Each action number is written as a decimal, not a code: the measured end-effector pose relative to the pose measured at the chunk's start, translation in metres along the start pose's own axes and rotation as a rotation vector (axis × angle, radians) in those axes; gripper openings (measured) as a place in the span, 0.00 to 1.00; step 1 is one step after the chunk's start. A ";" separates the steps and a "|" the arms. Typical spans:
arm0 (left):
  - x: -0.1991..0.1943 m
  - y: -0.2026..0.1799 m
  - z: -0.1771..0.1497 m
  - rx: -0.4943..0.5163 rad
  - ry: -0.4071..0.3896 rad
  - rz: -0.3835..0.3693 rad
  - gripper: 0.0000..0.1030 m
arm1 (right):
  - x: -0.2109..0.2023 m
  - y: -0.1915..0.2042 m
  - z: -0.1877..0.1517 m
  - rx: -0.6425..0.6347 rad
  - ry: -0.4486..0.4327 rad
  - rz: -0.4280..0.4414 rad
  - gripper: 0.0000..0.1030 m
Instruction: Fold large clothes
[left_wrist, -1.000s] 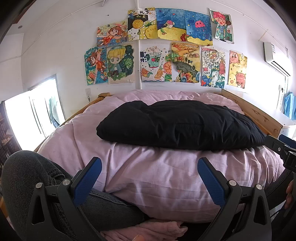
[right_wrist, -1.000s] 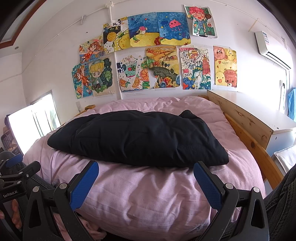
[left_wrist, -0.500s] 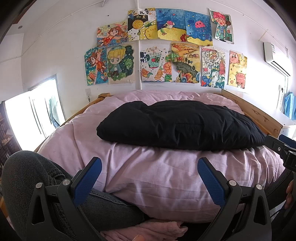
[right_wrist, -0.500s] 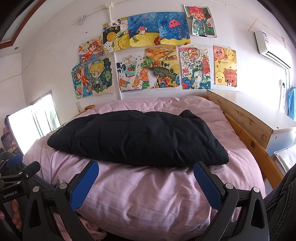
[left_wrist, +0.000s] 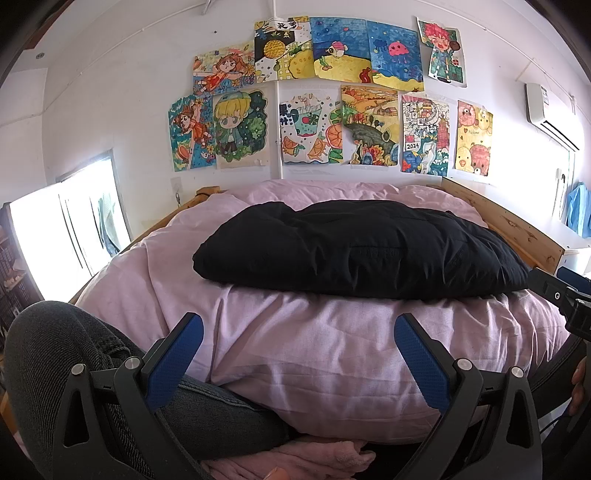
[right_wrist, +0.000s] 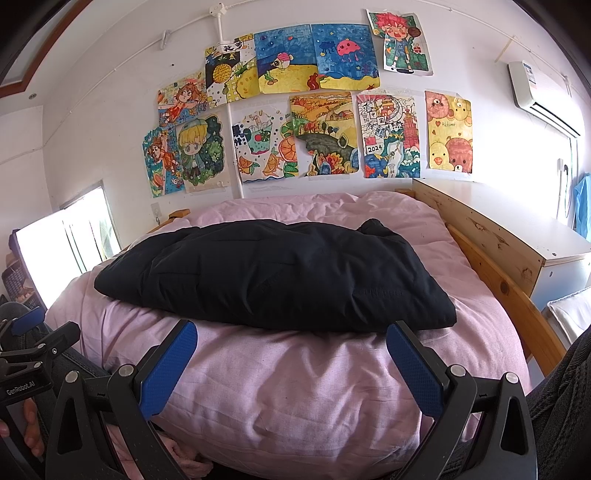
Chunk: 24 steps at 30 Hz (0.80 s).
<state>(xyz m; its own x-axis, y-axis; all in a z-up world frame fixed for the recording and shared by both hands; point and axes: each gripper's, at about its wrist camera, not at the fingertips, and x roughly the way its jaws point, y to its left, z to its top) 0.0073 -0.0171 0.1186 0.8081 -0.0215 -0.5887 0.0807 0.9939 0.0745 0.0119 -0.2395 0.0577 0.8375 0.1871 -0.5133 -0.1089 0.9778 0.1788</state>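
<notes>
A black padded jacket (left_wrist: 354, 251) lies folded flat on the pink duvet (left_wrist: 332, 343) in the middle of the bed — both grippers are held near the bed's front edge, apart from the jacket. The left gripper (left_wrist: 299, 354) and the right gripper (right_wrist: 291, 358) are spread wide, blue pads (right_wrist: 168, 365) holding nothing.

Black padded garment (left_wrist: 354, 251): 1, on bed. Pink duvet (left_wrist: 332, 343): 1. Wooden bed frame (right_wrist: 495, 273): 1. Drawings on wall (right_wrist: 325, 133): 11. Air conditioner (right_wrist: 539, 96): 1. Window (left_wrist: 62, 229): 1. Left gripper (left_wrist: 298, 350): 1, fingers apart. Right gripper (right_wrist: 291, 354): 1, fingers apart.
</notes>
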 end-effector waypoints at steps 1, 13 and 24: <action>0.000 0.000 0.000 0.000 0.000 0.000 0.99 | 0.000 0.000 0.000 0.000 0.000 0.000 1.00; 0.000 0.002 0.000 0.002 0.001 -0.001 0.99 | 0.000 0.000 0.000 0.001 0.000 0.000 1.00; 0.000 0.005 -0.001 -0.005 -0.002 0.014 0.99 | 0.000 0.000 0.000 0.001 0.000 0.000 1.00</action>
<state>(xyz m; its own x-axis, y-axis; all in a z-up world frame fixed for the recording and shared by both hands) 0.0074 -0.0116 0.1185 0.8104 -0.0075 -0.5858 0.0662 0.9947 0.0789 0.0120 -0.2393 0.0577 0.8374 0.1871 -0.5135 -0.1081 0.9777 0.1800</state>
